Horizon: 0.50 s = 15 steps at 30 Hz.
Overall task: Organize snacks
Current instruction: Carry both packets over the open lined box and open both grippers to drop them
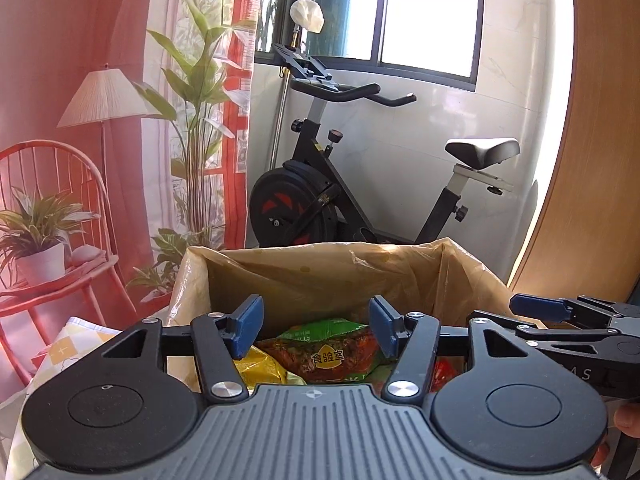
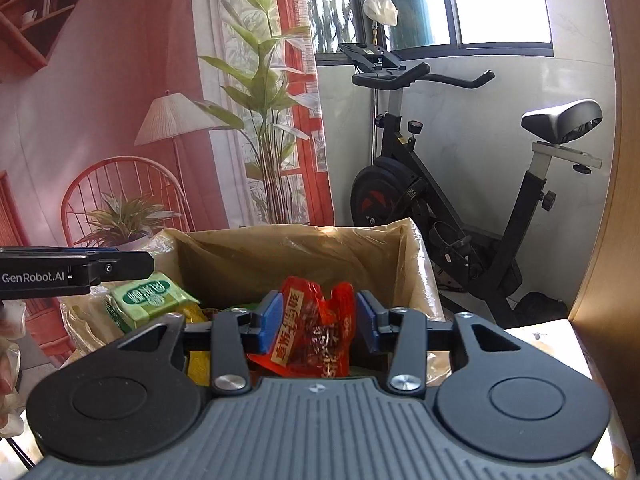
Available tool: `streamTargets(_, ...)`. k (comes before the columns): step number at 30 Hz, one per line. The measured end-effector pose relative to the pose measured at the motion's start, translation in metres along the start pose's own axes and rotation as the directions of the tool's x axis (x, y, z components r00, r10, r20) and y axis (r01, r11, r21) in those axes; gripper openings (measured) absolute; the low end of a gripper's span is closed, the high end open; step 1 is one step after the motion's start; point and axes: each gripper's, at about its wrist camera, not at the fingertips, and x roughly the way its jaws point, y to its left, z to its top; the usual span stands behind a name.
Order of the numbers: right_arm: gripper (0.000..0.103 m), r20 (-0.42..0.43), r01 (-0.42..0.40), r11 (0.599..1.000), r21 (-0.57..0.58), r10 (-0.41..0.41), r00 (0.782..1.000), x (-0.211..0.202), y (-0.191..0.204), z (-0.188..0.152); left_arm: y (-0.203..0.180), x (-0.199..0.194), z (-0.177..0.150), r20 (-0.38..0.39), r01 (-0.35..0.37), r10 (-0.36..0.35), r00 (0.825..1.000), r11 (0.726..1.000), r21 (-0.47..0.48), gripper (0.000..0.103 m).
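Red packet's (image 2: 316, 340) lower part hides behind the right claw (image 2: 319, 320), spread apart like the left claw (image 1: 316, 322) above the box (image 1: 320, 276).

A table with a checked cloth (image 1: 76, 344) carries the lined box (image 1: 320, 276)

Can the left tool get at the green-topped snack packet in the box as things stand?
Probably yes. The left tool is open right above the packet, which lies on top in the open box with nothing over it. The right tool sits off to the side.
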Motion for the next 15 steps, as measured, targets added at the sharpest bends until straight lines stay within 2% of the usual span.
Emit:
streamTargets(3, 0.073, 0.019, -0.001, 1.000, -0.018, 0.002, 1.000, -0.011, 0.003, -0.001, 0.006, -0.013, -0.002, 0.005, -0.008, 0.008, 1.000, 1.000, 0.007, 0.066)
streamTargets(5, 0.082, 0.036, -0.007, 1.000, -0.017, 0.008, 0.999, -0.021, 0.006, -0.004, 0.009, -0.028, -0.005, 0.010, -0.014, 0.014, 1.000, 1.000, 0.002, 0.071)
streamTargets(6, 0.083, 0.042, -0.009, 1.000, -0.015, 0.010, 0.999, -0.026, 0.008, -0.005, 0.011, -0.035, -0.007, 0.011, -0.016, 0.016, 1.000, 1.000, 0.000, 0.074)
streamTargets(8, 0.091, 0.048, -0.017, 1.000, -0.020, 0.018, 0.999, -0.037, 0.013, -0.008, 0.012, -0.050, -0.013, 0.011, -0.021, 0.021, 1.000, 1.000, -0.002, 0.083)
streamTargets(11, 0.103, 0.099, -0.022, 0.999, -0.037, 0.026, 0.995, -0.060, 0.025, -0.021, 0.018, -0.082, -0.029, 0.013, -0.011, 0.011, 1.000, 1.000, 0.007, 0.084)
streamTargets(15, 0.103, 0.115, -0.063, 0.998, -0.023, 0.065, 0.991, -0.083, 0.040, -0.043, 0.030, -0.118, -0.058, 0.006, -0.026, 0.026, 1.000, 1.000, -0.004, 0.086)
